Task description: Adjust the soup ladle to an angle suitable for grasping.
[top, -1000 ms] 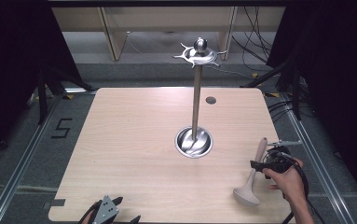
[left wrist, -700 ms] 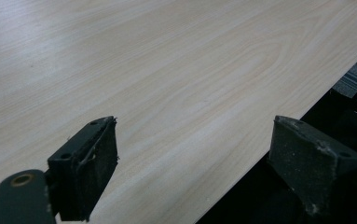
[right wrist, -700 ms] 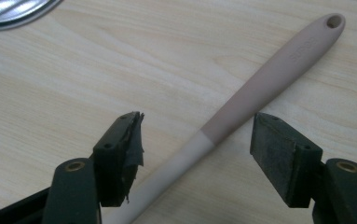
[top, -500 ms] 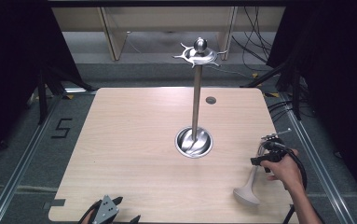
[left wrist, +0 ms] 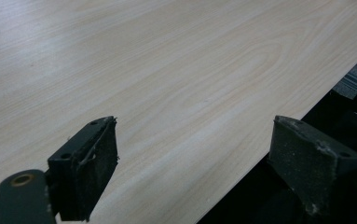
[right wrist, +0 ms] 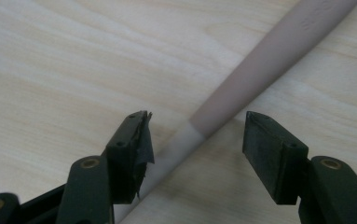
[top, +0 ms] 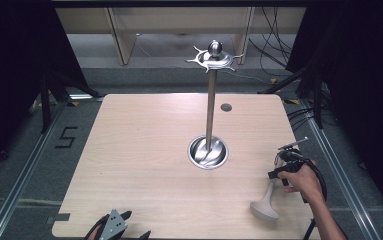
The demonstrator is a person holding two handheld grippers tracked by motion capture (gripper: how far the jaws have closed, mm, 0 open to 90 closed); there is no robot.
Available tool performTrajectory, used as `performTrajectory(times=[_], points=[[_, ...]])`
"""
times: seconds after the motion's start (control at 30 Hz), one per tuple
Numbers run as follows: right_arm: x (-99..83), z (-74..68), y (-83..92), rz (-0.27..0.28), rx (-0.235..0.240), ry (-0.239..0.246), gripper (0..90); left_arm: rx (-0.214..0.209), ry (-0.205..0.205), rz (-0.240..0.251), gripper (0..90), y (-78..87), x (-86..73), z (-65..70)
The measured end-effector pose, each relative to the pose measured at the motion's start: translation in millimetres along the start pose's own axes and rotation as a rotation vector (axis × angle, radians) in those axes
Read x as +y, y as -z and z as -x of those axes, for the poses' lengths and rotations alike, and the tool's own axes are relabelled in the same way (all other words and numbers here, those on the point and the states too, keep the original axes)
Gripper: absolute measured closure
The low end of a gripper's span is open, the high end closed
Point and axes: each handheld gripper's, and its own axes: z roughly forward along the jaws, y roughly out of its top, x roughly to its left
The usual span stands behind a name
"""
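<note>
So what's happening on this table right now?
A person's right gripper straddles the handle of a beige, wide-headed utensil lying flat near the right edge of the light wooden table. Its fingers have just been closing but don't yet press the handle. The left gripper waits open at the near edge. A tall steel hook stand stands mid-table.

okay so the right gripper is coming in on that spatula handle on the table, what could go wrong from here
1. The handle runs slantwise between the right gripper's jaws, which have been closing without touching it yet; a skewed pinch could let it twist or slip.
2. The spatula lies near the table's front right edge, so a nudge might push it off.
</note>
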Motion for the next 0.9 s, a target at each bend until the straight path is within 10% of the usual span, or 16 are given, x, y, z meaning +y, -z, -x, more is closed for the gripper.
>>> performTrajectory(times=[0.13, 0.17, 0.9], points=[[-0.1, -4.9, -3.7, -0.021, -0.021, -0.047, 43.3, 0.006, -0.015, -0.009, 14.9, -0.3, 0.2, -0.3], [0.6, 0.9, -5.4, -0.006, -0.015, 0.025, 44.0, 0.002, -0.006, -0.002, 14.9, -0.5, 0.4, 0.6], [20.9, -30.8, -19.5, 0.019, 0.017, 0.122, 68.2, -0.009, -0.015, -0.006, 14.9, 0.7, 0.6, 0.1]])
